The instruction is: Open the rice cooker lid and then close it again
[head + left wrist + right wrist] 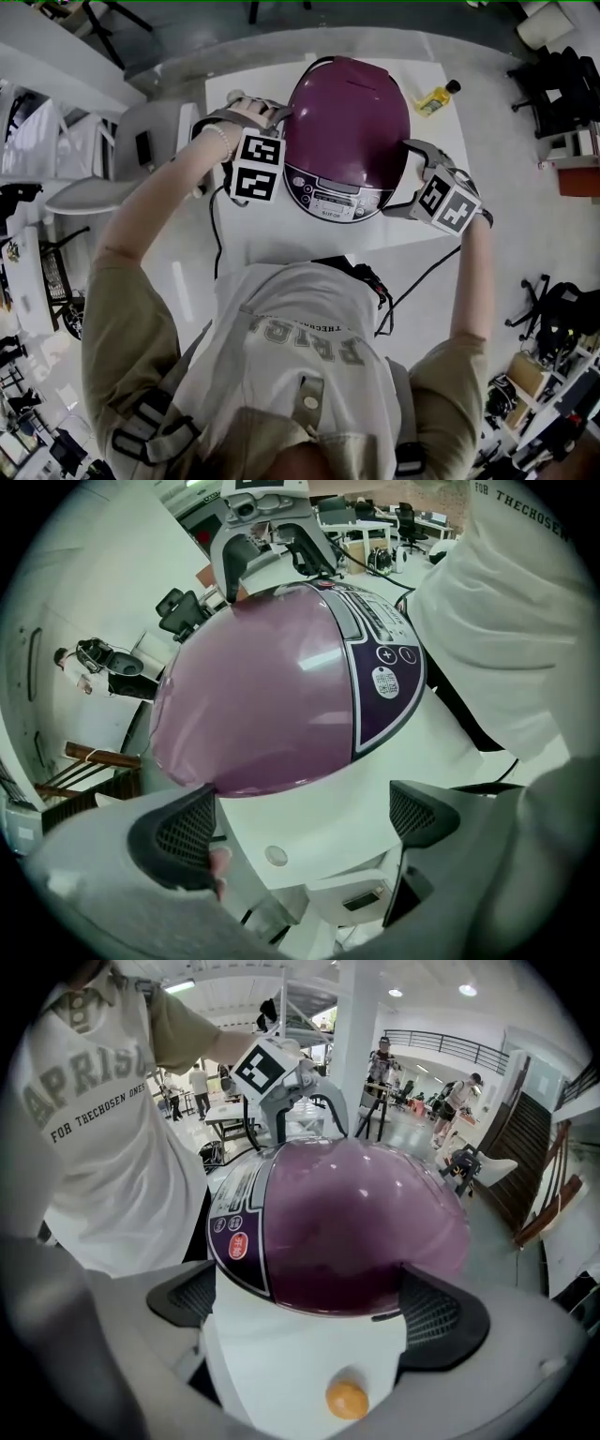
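Note:
The rice cooker [347,131] stands on the white table [253,239] with its purple lid [262,686] down and its control panel [333,199] facing me. My left gripper [279,141] sits at the cooker's left side, jaws open, with the white body [309,827] bulging between them. My right gripper [410,178] sits at the cooker's right side, also open, its two pads flanking the white body [300,1354] just under the lid's rim. A small orange dot [347,1398] shows on that side. Neither gripper clamps anything.
A small yellow bottle [436,97] lies at the table's far right corner. A black cable [217,234] runs off the table's left front. A grey chair [103,178] stands left of the table. My torso is close to the table's front edge.

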### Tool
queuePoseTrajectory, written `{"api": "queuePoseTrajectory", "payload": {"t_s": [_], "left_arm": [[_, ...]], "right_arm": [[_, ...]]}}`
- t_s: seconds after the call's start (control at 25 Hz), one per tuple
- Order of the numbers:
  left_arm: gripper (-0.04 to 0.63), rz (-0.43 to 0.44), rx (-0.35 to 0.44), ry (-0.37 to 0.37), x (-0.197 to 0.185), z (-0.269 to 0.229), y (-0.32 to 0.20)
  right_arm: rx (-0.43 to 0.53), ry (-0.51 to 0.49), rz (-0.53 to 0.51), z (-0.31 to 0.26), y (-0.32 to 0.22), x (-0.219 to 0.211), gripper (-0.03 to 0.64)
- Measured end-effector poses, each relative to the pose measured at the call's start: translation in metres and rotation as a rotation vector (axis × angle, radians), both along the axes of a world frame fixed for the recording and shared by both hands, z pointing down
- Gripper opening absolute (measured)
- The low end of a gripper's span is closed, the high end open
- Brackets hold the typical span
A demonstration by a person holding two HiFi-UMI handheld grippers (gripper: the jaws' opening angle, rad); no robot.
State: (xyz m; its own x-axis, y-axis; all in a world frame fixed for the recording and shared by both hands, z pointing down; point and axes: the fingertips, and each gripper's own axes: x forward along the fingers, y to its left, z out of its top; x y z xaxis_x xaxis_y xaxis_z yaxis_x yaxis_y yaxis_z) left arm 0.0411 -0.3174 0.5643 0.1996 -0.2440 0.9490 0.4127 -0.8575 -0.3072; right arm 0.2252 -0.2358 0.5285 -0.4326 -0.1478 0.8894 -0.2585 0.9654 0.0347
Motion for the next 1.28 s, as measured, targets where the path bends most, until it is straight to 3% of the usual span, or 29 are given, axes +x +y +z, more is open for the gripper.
{"api": "queuePoseTrajectory", "payload": {"t_s": [0.4, 0.64, 0.8, 0.92, 1.16, 1.28], "left_arm": [[0.598, 0.018, 0.006, -0.054, -0.003, 0.002, 0.0], [0.597, -0.024, -0.042, 0.026, 0.0, -0.001, 0.003], [0.597, -0.087, -0.065, 0.127, 0.002, -0.019, -0.001], [0.597, -0.126, -0.088, 0.247, 0.005, -0.044, 0.002], [0.595, -0.195, -0.1, 0.504, 0.003, -0.088, 0.007], [0.594, -0.275, -0.136, 0.675, -0.002, -0.109, 0.009]], "right_arm": [[-0.008, 0.096, -0.043, 0.008, 0.003, 0.008, 0.58], [-0.008, 0.011, -0.019, 0.002, 0.004, 0.003, 0.58], [0.057, -0.071, 0.059, -0.015, -0.006, 0.002, 0.58], [0.138, -0.205, 0.147, -0.045, -0.013, 0.002, 0.58], [0.395, -0.523, 0.397, -0.108, -0.027, 0.006, 0.578], [0.529, -0.613, 0.499, -0.127, -0.024, 0.007, 0.578]]}}
